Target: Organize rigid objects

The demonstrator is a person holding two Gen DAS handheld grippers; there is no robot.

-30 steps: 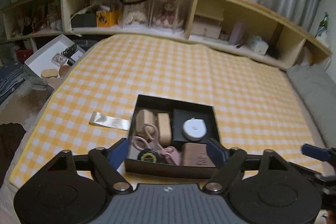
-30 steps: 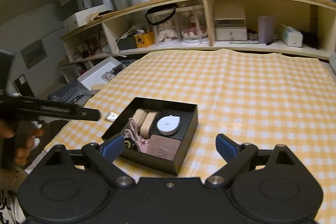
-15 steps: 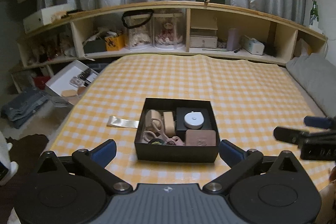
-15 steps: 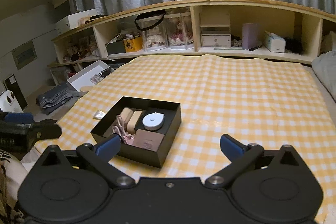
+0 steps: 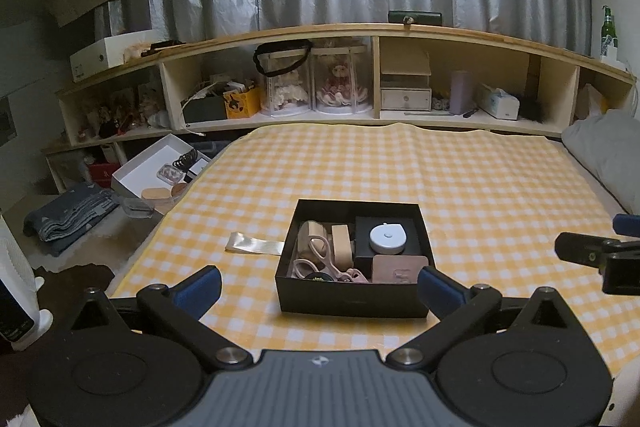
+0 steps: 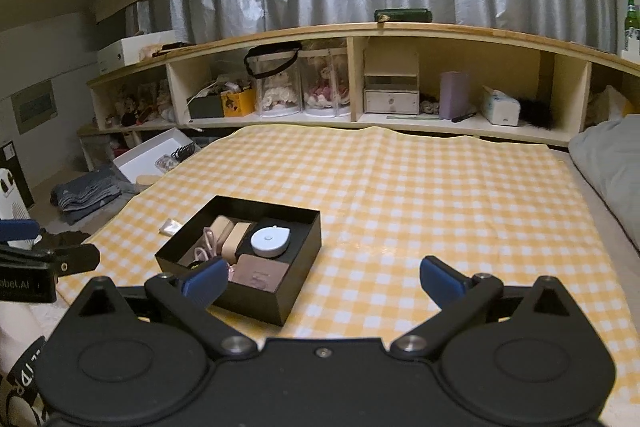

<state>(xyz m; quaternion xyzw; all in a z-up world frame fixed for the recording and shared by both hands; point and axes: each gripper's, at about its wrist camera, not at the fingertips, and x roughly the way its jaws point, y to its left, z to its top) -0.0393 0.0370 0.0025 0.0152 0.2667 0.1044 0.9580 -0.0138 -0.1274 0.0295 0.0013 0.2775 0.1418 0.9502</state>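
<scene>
An open black box [image 5: 352,301] sits on the yellow checked cloth [image 5: 440,179]. It holds a white round tape measure [image 5: 387,237], pink scissors [image 5: 320,255], two beige cases [image 5: 340,243] and a brown leather square [image 5: 398,267]. My left gripper [image 5: 319,289] hovers just short of the box's near wall, open wide, nothing between its fingers. In the right wrist view the box [image 6: 256,301] lies left of centre. My right gripper [image 6: 322,279] stands open and empty, its left fingertip [image 6: 204,277] overlapping the box's near corner. A cream strip [image 5: 254,245] lies left of the box.
A long wooden shelf [image 5: 360,31] full of odds and ends runs along the back. A white open box [image 5: 160,167] and folded jeans [image 5: 68,217] lie on the floor at the left. A grey pillow [image 5: 608,155] edges the cloth on the right.
Both grippers have drawn back from the box and their jaws have spread wider. The left view has swung so the box now sits centred and farther off.
</scene>
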